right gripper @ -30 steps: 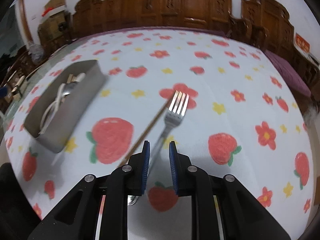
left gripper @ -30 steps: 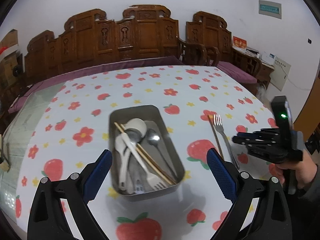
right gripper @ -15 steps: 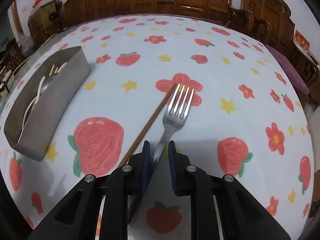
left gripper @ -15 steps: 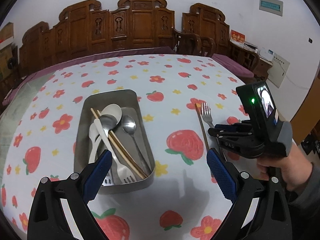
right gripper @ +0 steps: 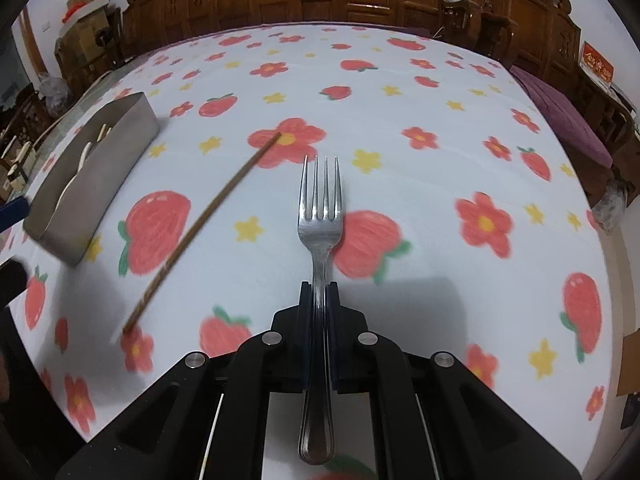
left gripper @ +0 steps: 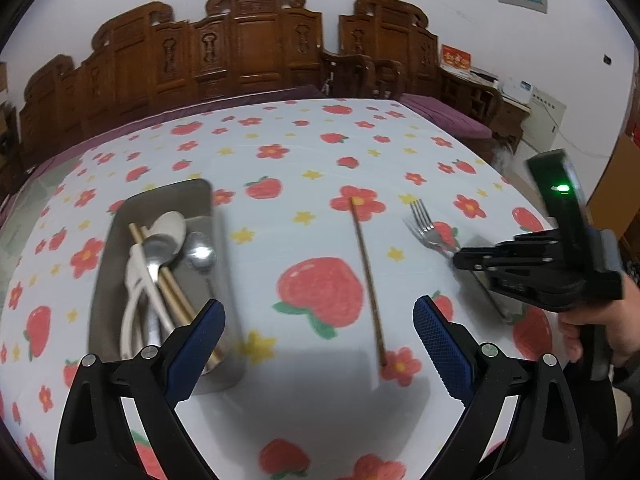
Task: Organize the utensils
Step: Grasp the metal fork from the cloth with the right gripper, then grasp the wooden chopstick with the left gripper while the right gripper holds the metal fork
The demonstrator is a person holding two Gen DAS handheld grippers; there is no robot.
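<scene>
Right gripper clamping the fork handle; left gripper gaping wide near the chopstick, holding nothing.

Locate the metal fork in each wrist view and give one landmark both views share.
Left wrist view: the fork sits right of centre, tines pointing away, its handle running into the right gripper.
Right wrist view: the fork is dead centre, its handle clamped between the jaws, tines pointing up the picture.
Shared landmark: the single brown chopstick lying on the tablecloth left of the fork.
</scene>
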